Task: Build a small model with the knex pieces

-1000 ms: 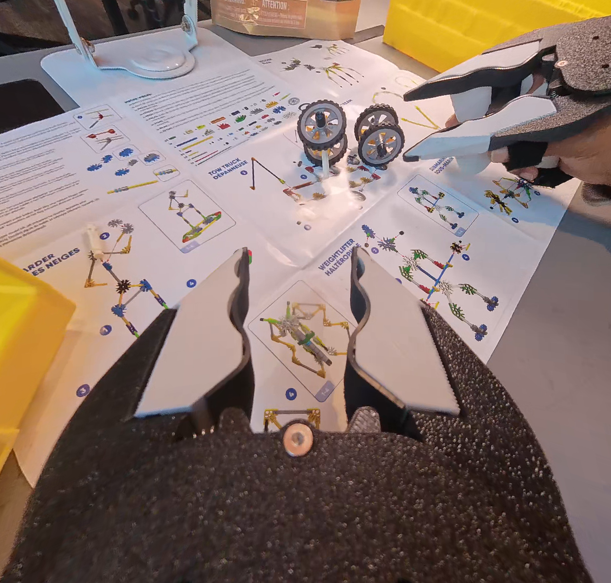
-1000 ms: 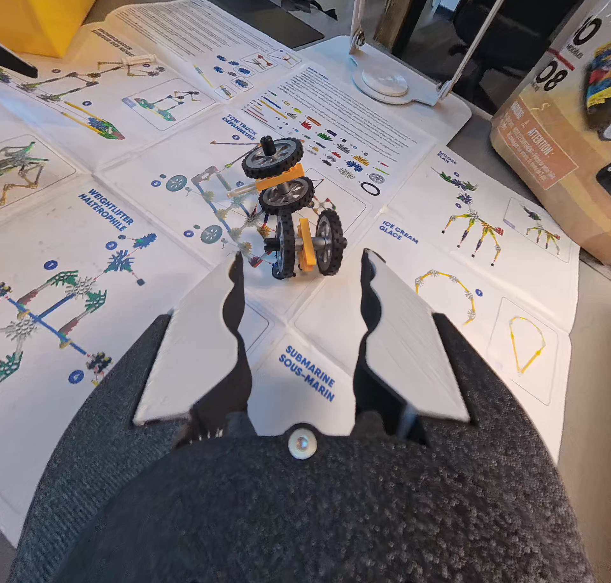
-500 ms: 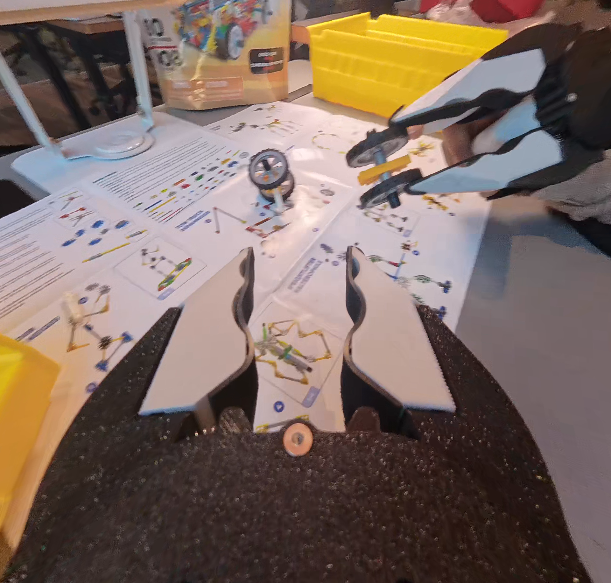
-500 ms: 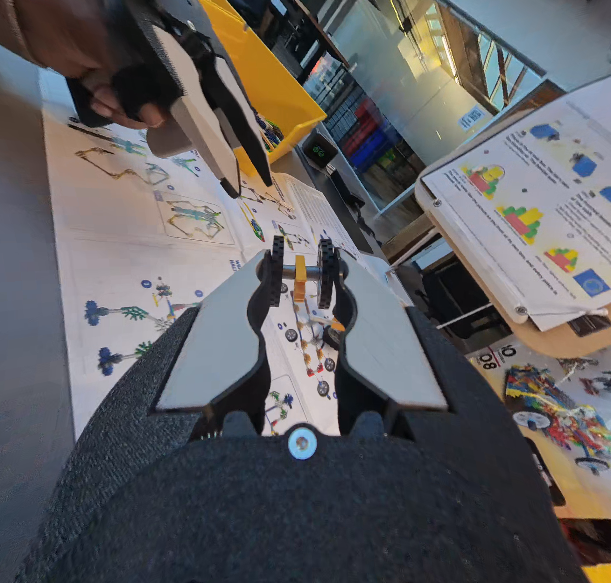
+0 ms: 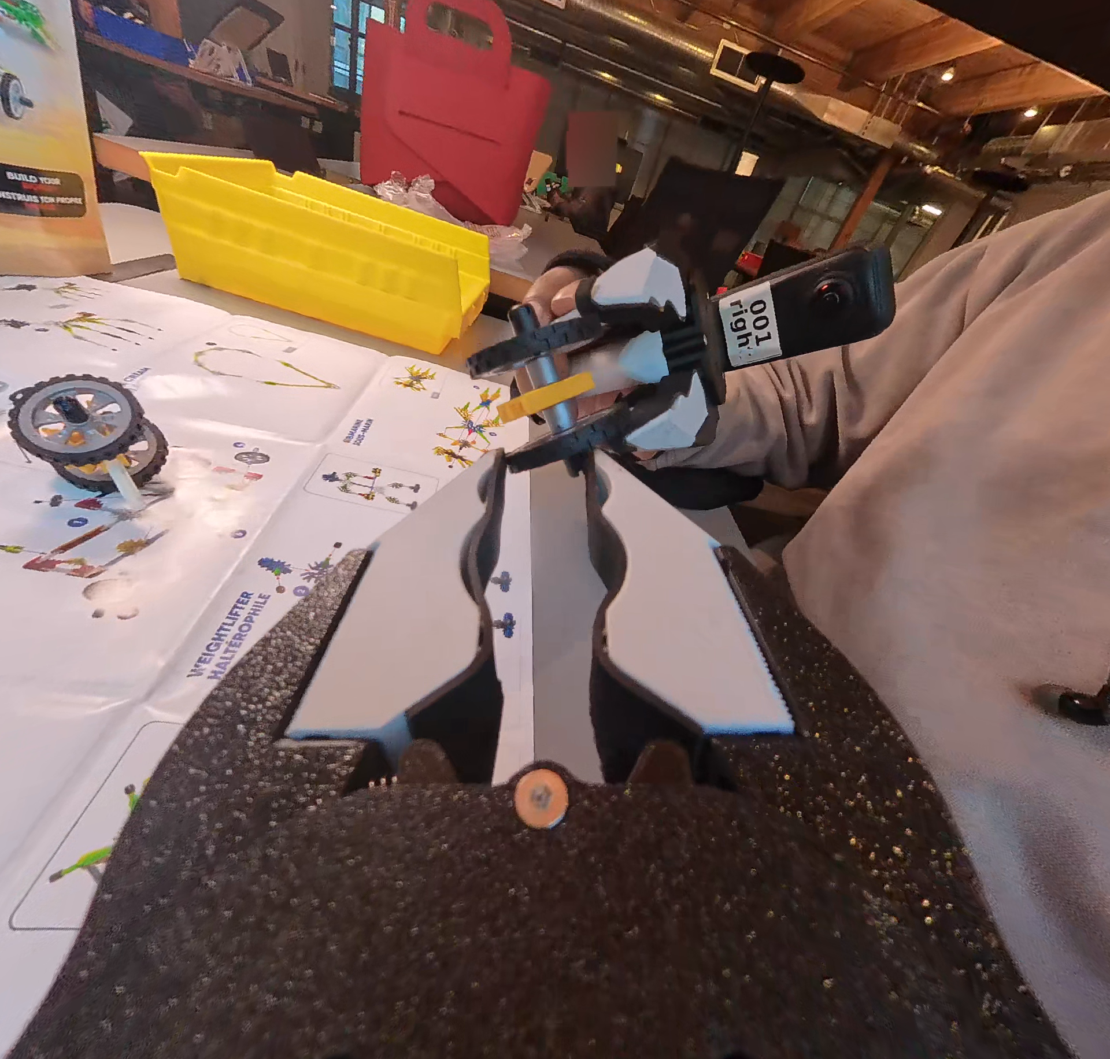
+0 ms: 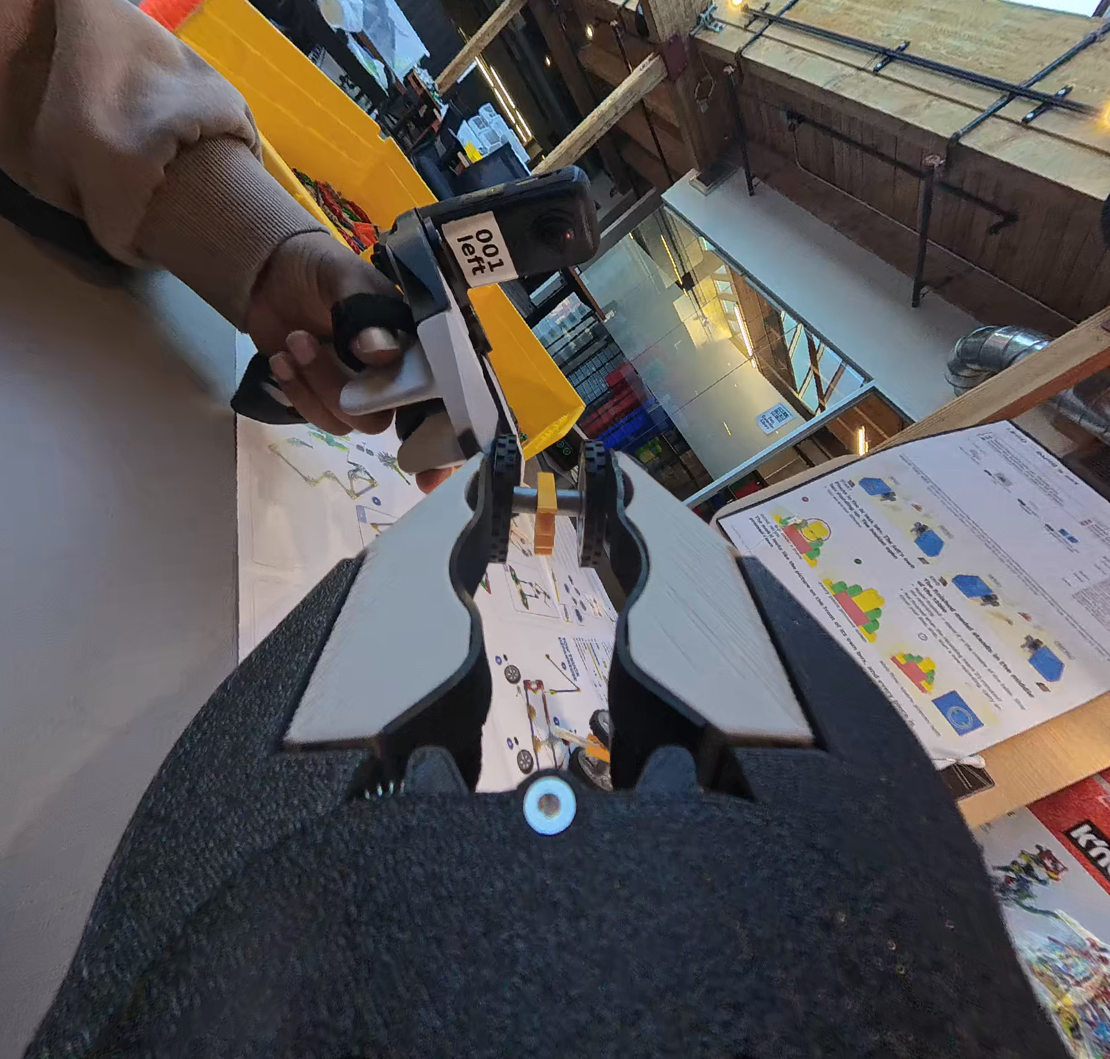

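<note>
Above the desk (image 5: 558, 640) in the left wrist view, the left gripper (image 5: 543, 468) is parted and empty, its tips touching or nearly touching the lower wheel of a wheel pair (image 5: 543, 396) that the right gripper (image 5: 606, 369) holds up; a second wheel pair (image 5: 84, 429) lies on the instruction sheet (image 5: 252, 429) near a yellow bin (image 5: 312, 255). In the right wrist view, the right gripper (image 6: 548, 492) is closed on the wheels' outer faces, so the axle (image 6: 531, 498) spans finger to finger, seemingly offering the orange clip (image 6: 545, 519) to the left gripper (image 6: 480, 435).

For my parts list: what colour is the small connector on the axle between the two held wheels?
Yellow-orange connector, clearest in the right wrist view.
</note>
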`<state>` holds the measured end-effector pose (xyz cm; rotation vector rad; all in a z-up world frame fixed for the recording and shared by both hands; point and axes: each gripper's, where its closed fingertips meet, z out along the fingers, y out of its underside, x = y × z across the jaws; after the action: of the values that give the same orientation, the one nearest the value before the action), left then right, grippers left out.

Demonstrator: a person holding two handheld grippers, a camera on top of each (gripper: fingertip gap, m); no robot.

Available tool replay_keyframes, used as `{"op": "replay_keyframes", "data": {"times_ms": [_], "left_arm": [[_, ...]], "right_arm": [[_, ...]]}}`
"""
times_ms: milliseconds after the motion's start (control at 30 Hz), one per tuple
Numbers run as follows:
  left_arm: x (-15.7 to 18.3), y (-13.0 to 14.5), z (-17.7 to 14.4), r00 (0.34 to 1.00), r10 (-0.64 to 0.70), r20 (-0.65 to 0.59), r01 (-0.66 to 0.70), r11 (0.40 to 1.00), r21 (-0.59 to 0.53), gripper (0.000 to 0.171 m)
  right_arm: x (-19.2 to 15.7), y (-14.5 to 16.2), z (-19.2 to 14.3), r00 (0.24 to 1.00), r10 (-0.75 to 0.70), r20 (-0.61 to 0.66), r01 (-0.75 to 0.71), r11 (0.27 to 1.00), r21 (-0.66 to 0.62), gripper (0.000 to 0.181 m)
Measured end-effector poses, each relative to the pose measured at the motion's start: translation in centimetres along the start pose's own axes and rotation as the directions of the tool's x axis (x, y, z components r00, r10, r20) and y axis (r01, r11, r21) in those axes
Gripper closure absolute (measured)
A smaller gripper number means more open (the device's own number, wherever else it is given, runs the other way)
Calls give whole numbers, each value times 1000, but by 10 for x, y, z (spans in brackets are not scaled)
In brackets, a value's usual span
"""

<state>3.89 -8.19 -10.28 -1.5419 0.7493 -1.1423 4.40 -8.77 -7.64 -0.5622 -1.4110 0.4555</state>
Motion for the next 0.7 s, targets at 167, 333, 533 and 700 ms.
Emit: {"op": "replay_keyframes", "data": {"times_ms": [167,333,533,700], "left_arm": [[-8,2,-2,991,101,89,-99,995,-27,159],[-13,4,-6,961,229,155,-217,972,-90,164],[-17,2,-10,931,301,204,-282,952,-119,165],[-22,7,-11,927,309,214,-281,948,-152,165]], "right_arm": [[1,7,1,997,71,4,-71,997,-10,144],[2,16,2,973,228,28,-228,974,-7,143],[-2,28,4,951,301,67,-299,953,-43,139],[-10,42,6,922,372,111,-363,927,-95,135]]}}
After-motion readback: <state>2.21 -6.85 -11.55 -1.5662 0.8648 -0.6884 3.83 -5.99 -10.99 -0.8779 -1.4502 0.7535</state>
